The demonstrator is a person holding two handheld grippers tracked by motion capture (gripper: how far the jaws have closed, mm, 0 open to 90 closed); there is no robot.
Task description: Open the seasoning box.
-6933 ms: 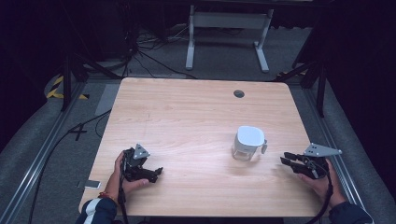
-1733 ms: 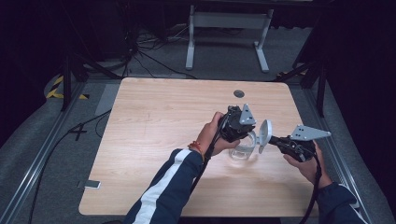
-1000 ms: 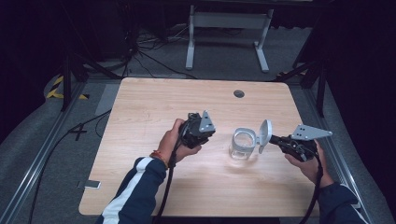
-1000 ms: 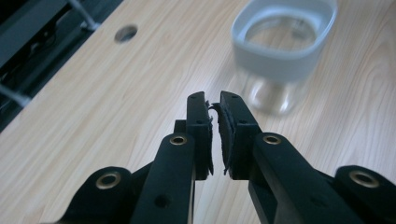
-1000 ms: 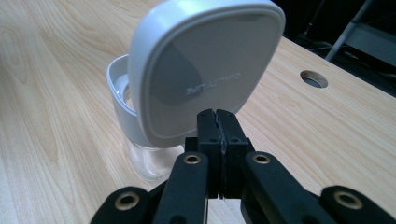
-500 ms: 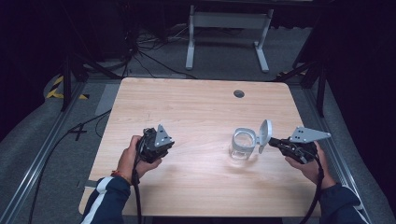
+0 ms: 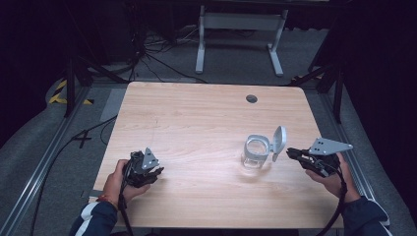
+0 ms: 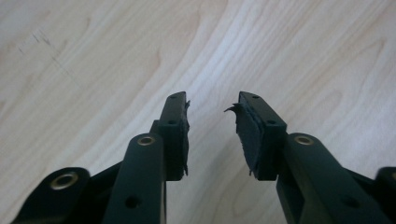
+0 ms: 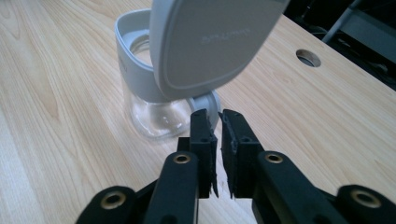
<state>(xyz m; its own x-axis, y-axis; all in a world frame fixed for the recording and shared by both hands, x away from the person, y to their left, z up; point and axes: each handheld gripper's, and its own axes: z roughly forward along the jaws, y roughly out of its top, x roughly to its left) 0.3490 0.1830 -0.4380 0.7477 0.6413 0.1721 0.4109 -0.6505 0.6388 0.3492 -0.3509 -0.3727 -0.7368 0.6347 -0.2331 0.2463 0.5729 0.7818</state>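
My left gripper (image 7: 156, 173) rests low at the table's (image 7: 196, 113) near-left edge, its jaws just opened partway with bare wood between them. Right of centre stands the clear jar (image 7: 254, 156), grey lid (image 7: 279, 139) flipped upright. My right gripper (image 7: 290, 152), just beside the lid, shows a narrow gap just opened, holding nothing.

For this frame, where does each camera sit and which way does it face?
High view: above the person's side of the table, facing forward and down; both forearms show, left gripper, right gripper.
Left gripper view: on the left gripper, looking down at bare wood past its parted jaws.
Right gripper view: on the right gripper, facing the jar and its raised lid; a narrow gap shows between the jaws.
Shared: the high view also shows the jar and lid.
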